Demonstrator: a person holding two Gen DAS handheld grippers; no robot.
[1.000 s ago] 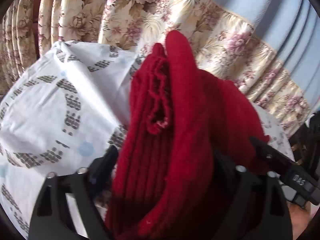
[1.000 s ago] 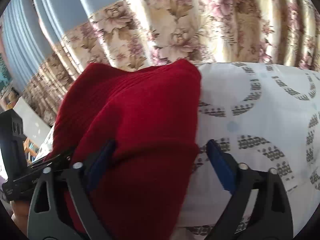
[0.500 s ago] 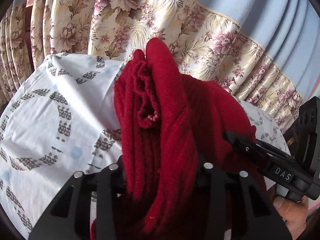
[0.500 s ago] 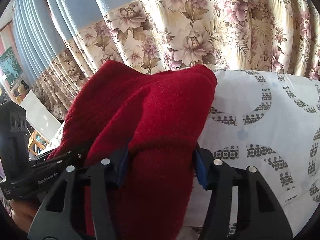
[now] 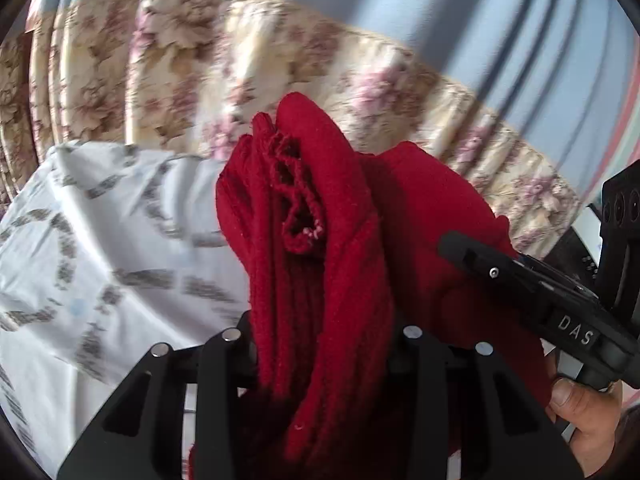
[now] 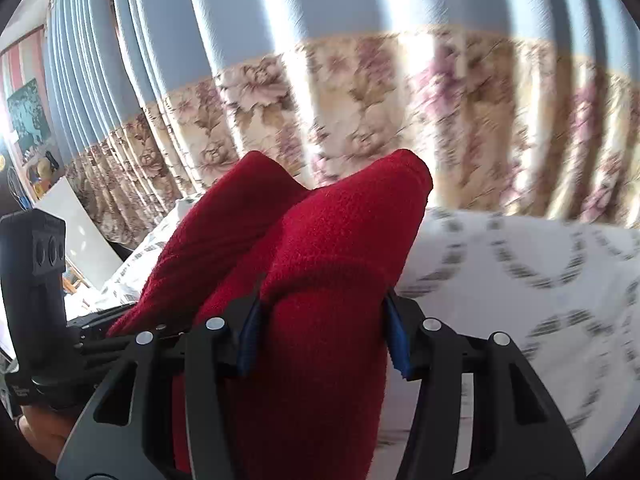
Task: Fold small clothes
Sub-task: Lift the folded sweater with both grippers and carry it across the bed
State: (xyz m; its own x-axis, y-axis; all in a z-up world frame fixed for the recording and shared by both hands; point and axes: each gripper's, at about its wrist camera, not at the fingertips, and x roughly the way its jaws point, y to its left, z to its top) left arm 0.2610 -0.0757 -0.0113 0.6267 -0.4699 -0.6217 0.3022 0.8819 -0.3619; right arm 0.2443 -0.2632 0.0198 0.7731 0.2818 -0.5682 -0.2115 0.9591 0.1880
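A red knitted garment (image 5: pixel 320 264) is bunched and held up between both grippers, above a white sheet with a grey ring pattern (image 5: pixel 100 248). My left gripper (image 5: pixel 320 344) is shut on its thick folded edge, the cloth standing up between the fingers. My right gripper (image 6: pixel 324 328) is shut on another part of the same red garment (image 6: pixel 320 264), its blue pads (image 6: pixel 248 332) pressed into the cloth. The right gripper shows at the right of the left wrist view (image 5: pixel 540 292). The left gripper shows at the left of the right wrist view (image 6: pixel 36 300).
A floral curtain with a blue upper part (image 5: pixel 280 60) hangs behind the sheet; it also shows in the right wrist view (image 6: pixel 360 112). The patterned sheet (image 6: pixel 540 280) spreads to the right. Furniture and a picture (image 6: pixel 28 120) stand far left.
Both grippers closed on the red garment, from open a second ago. They have lifted it, so more curtain and less sheet shows.
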